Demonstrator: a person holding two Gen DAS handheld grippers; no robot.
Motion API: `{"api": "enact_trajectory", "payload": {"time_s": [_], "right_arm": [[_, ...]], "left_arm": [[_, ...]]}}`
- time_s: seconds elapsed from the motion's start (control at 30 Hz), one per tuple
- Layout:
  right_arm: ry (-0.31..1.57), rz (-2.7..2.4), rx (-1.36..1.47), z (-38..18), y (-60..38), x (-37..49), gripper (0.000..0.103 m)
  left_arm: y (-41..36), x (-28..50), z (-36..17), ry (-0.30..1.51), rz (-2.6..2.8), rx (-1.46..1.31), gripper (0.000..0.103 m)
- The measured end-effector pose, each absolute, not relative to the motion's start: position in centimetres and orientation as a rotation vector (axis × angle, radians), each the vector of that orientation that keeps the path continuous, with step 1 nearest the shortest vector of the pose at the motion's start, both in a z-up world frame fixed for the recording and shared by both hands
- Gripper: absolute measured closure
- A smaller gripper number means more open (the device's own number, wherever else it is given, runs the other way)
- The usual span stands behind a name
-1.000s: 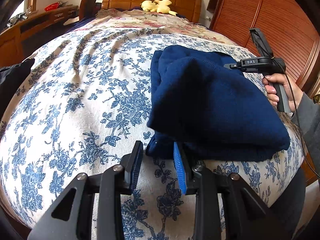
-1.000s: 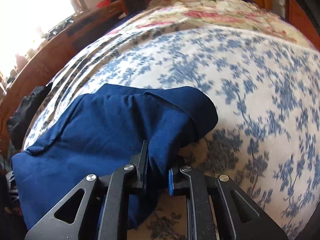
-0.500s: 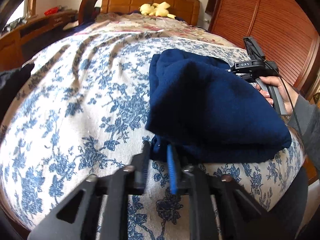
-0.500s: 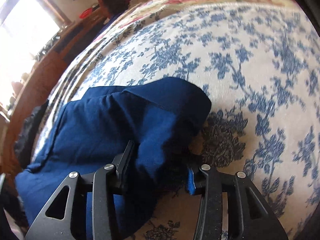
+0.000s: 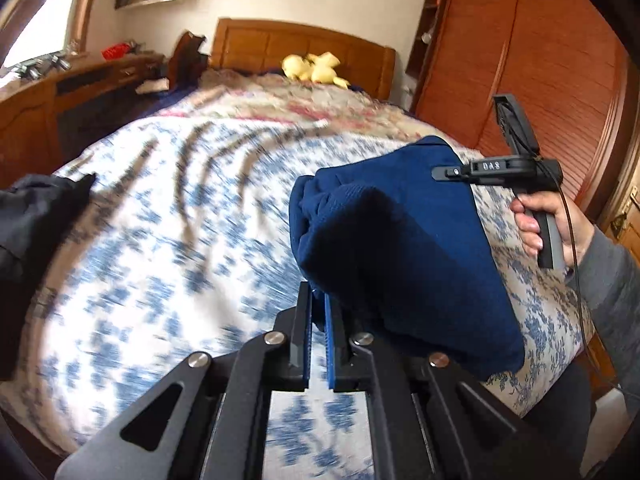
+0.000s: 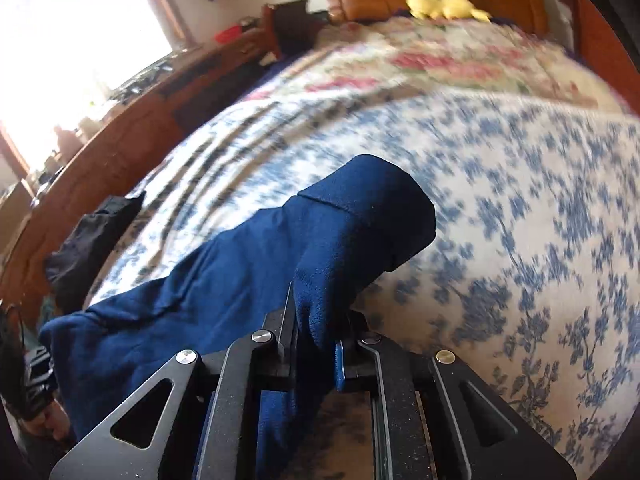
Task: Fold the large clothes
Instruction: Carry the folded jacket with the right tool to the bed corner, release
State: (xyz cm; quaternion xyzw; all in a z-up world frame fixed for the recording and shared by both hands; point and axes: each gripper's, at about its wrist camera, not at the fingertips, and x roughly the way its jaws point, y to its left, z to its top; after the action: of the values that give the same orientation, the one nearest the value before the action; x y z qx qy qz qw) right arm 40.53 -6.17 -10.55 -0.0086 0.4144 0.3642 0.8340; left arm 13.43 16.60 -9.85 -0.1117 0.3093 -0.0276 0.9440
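Note:
A folded navy blue garment (image 5: 400, 248) hangs lifted above the blue-flowered bedspread (image 5: 168, 248). My left gripper (image 5: 318, 300) is shut on the garment's near corner. My right gripper (image 6: 316, 320) is shut on another edge of the same garment (image 6: 248, 272), which drapes over its jaws and off to the left. The right gripper also shows in the left wrist view (image 5: 500, 170), at the garment's far right side, held by a hand.
A dark garment (image 5: 28, 216) lies at the bed's left edge. A yellow plush toy (image 5: 314, 70) sits by the wooden headboard (image 5: 304, 48). A wooden desk (image 5: 60, 96) runs along the left, a louvred wardrobe (image 5: 552, 72) on the right.
Both grippers closed on the navy garment and lifted it off the bedspread. The right gripper had opened briefly half a second ago, then shut again.

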Motion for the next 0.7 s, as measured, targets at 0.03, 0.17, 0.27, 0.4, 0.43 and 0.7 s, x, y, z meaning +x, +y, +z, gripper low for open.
{"api": "enact_trajectory", "payload": {"time_s": [0.03, 0.17, 0.27, 0.4, 0.43, 0.7], "right_arm": [[0.86, 0.782, -0.025, -9.9, -5.2, 39.9, 0.093], [0.839, 0.835, -0.057, -7.7, 0.1, 38.4, 0.093], [0.818, 0.885, -0.116, -6.0, 6.1, 37.1, 0.093], [0.779, 0.963, -0.178, -3.9, 15.5, 35.5, 0.094], [0.771, 0.978, -0.186, -3.7, 17.5, 35.3, 0.094], [0.701, 1.068, -0.306, -1.4, 35.6, 31.5, 0.094]], "left_arm": [[17.2, 13.0, -9.4, 0.619, -0.047, -0.23, 0.1], [22.1, 10.6, -7.3, 0.575, 0.024, -0.22, 0.1], [26.1, 8.6, -6.4, 0.548, 0.081, -0.231, 0.1], [33.2, 5.7, -5.3, 0.517, 0.19, -0.246, 0.1], [35.4, 4.7, -4.8, 0.509, 0.231, -0.242, 0.1], [47.7, -0.5, -3.3, 0.481, 0.466, -0.216, 0.1]]}}
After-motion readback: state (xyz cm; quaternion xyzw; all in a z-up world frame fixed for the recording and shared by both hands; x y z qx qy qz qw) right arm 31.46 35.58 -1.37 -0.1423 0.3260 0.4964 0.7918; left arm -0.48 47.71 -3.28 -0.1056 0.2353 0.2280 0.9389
